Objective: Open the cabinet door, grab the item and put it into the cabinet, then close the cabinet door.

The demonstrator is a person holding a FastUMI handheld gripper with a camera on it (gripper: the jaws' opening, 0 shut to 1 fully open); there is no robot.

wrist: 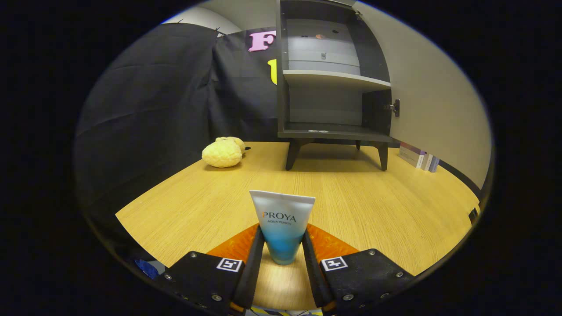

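A white-and-blue cosmetic tube (282, 224) stands cap-down between my fingers, both pads pressing its lower blue part. My gripper (282, 252) is shut on the tube and holds it just above the wooden table (373, 206). Beyond the fingers, at the far side of the table, stands a dark cabinet (333, 79) on short legs. Its door (434, 101) is swung wide open to the right, showing a pale shelf (336, 79) and the bare lower floor of the cabinet (333, 129).
A lumpy yellow sponge-like object (223, 152) lies on the table left of the cabinet. A few small boxes (419, 157) stand by the wall to the cabinet's right, under the open door. Black cloth hangs behind and to the left.
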